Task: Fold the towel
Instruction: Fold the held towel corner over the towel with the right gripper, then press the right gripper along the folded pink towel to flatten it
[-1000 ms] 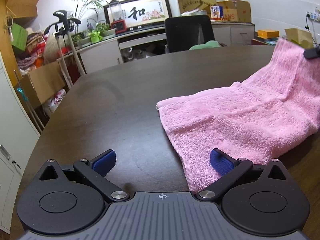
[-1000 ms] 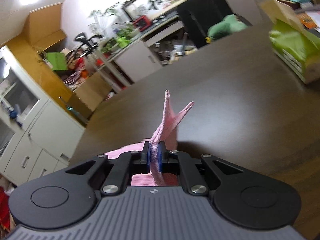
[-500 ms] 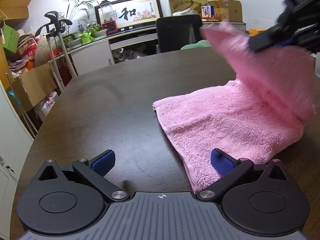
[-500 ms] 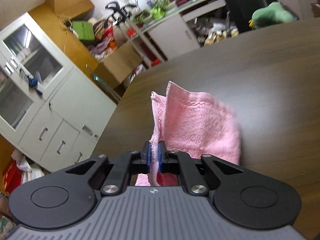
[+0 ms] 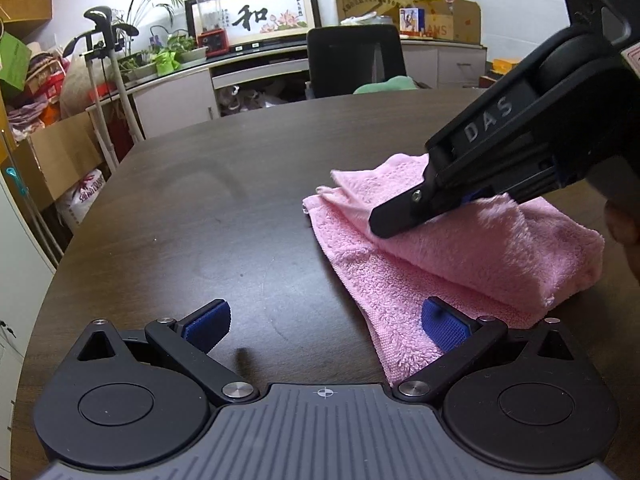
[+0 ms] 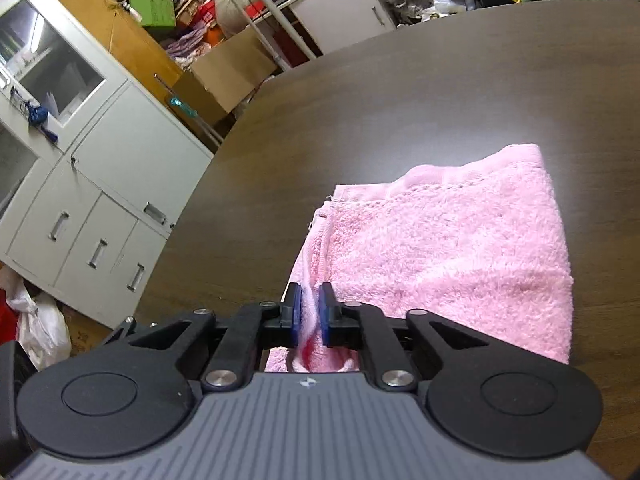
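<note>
The pink towel lies on the dark wooden table, its right half folded over onto the left half. My right gripper reaches in from the upper right, low over the top layer's left end. In the right wrist view its jaws are opening, with the towel's near hem still between the blue pads. My left gripper stands wide open at the near edge. Its right finger rests over the towel's near corner, and its left finger is over bare table.
A black chair with a green cushion stands at the table's far side. White cabinets and cardboard boxes stand beyond the left edge. A hand shows at the right edge.
The right gripper carried the towel's lifted right end leftward and down, so it now lies on the left half. Its pads have parted slightly. The left gripper stayed put.
</note>
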